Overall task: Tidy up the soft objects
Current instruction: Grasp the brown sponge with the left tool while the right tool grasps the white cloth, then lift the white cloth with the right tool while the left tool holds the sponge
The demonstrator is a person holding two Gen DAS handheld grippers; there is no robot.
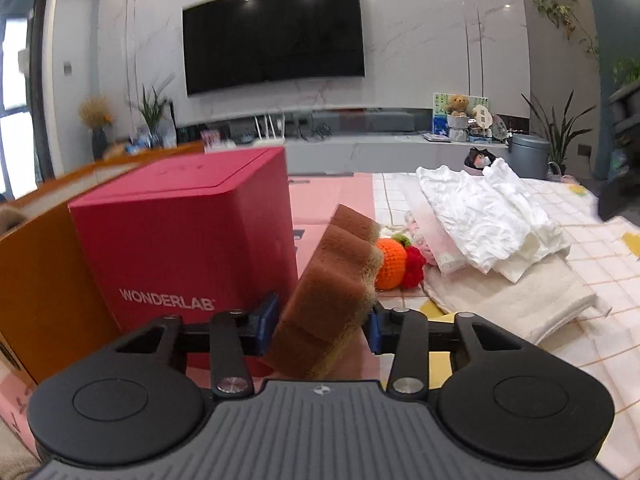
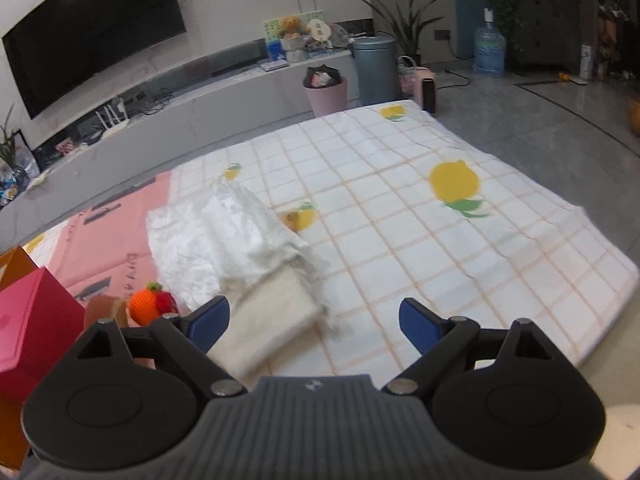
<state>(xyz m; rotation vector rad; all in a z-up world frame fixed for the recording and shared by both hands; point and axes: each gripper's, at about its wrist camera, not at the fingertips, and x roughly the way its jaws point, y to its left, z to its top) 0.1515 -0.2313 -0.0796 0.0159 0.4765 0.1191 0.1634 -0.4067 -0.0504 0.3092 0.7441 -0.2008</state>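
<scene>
At the bottom centre of the left wrist view, the left tool [image 1: 322,326] pinches a brown wavy-edged foam sponge [image 1: 334,292] near one end, so it could pivot or slip against the red WONDERLAB cardboard box [image 1: 188,236] just left. The right tool [image 2: 314,324] gapes wide, holding nothing, and may snag the folded cream towel [image 2: 268,320] under the crumpled white cloth [image 2: 224,236] at mid-frame.

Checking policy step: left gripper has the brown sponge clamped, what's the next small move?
Probably carry the brown sponge left toward the red box: the left gripper grips it in the air, box lid looks shut, the right gripper is open and free.
</scene>
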